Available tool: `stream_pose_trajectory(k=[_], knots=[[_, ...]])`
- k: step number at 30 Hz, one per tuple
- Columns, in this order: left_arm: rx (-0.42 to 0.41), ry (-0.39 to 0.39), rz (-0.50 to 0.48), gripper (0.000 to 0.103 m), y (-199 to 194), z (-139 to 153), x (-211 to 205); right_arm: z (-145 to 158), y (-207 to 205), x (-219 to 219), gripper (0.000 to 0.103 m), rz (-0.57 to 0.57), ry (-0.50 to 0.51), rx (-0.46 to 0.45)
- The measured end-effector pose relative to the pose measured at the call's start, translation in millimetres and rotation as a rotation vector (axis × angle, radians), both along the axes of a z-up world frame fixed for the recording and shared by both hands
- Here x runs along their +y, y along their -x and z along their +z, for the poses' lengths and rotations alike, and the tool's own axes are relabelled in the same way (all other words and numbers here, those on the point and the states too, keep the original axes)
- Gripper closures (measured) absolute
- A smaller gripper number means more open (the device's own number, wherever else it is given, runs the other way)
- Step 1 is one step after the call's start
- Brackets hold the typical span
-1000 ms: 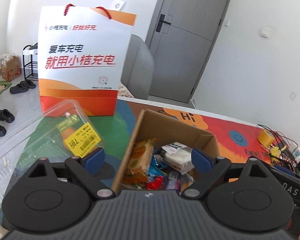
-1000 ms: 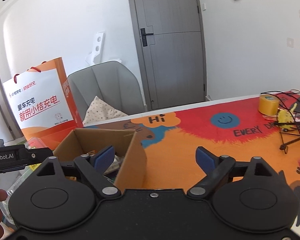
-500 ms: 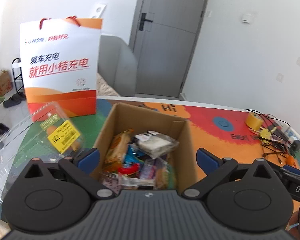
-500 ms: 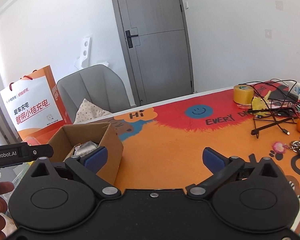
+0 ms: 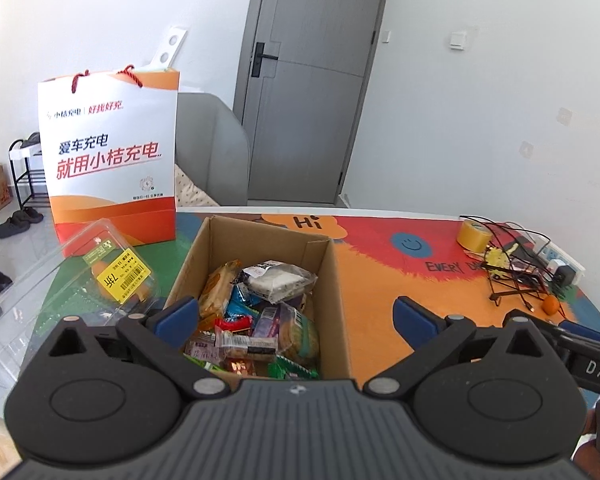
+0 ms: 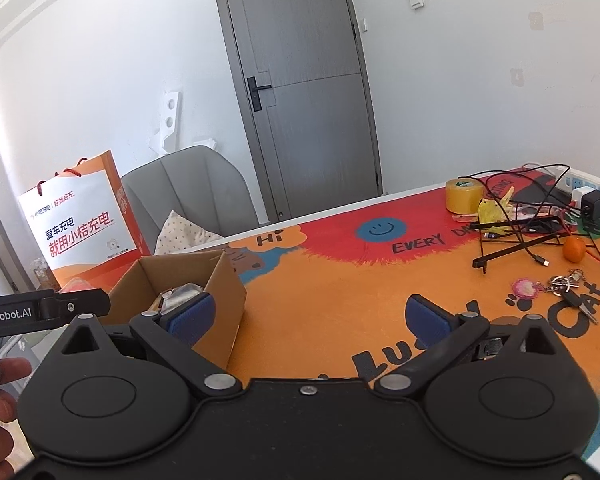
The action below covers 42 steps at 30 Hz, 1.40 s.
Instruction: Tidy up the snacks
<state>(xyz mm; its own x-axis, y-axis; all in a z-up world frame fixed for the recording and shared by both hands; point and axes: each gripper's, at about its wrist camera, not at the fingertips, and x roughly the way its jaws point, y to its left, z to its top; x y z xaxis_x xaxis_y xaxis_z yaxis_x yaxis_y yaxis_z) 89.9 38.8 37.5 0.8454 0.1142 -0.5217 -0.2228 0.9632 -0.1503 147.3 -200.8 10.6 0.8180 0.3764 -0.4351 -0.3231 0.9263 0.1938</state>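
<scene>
We held both tools over the colourful table [image 5: 380, 280], where a cardboard box [image 5: 328, 292] stood heaped with wrapped snacks [image 5: 260, 312]: biscuit packs, bars and a clear-wrapped cake on top, all loose and jumbled inside its walls. The left gripper [image 5: 296, 316] hung just short of the box, its blue pads spread to their widest after opening further within the last second, with nothing pressed between them; the box's near corner merely showed in the gap. The right gripper [image 6: 308, 316] was equally released, its jaws having likewise just widened, and pointed at bare orange tabletop beside the box's right wall [image 6: 220, 292]. Left of the box lay an open clear plastic clamshell [image 5: 60, 280] carrying a yellow price sticker, and behind it stood an orange-and-white paper bag [image 5: 108, 160]. At the far right end sat a roll of yellow tape [image 6: 464, 196], tangled cables [image 6: 520, 232], a small orange fruit [image 6: 574, 249] and a bunch of keys [image 6: 568, 292], well apart from the snacks.

By our reading, the sorting stood at an in-between point: neither tool carried anything and the box was full. The next move would call for lowering one gripper into the box, singling out a top packet such as the clear-wrapped cake, and closing gently, since the slick wrappers overlapped and could drag neighbours along.
</scene>
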Motion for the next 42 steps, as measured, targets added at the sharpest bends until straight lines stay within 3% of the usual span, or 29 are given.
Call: stream_pose_trajectory(k=[14, 25, 42], knots=[[-0.056, -0.051, -0.054, 0.001, 62.3, 33.7, -13.4, 28.8, 56.5, -14.8, 0.000, 0.036, 0.028, -0.049], [-0.078, -0.080, -0.084, 0.001, 96.1, 58.1, -5.3, 47.3, 75.2, -37.2, 0.000, -0.001, 0.001, -0.040], [-0.047, -0.110, -0.112, 0.001, 106.0, 53.7, -3.6, 50.9, 91.1, -34.5, 0.000, 0.055, -0.001, -0.026]])
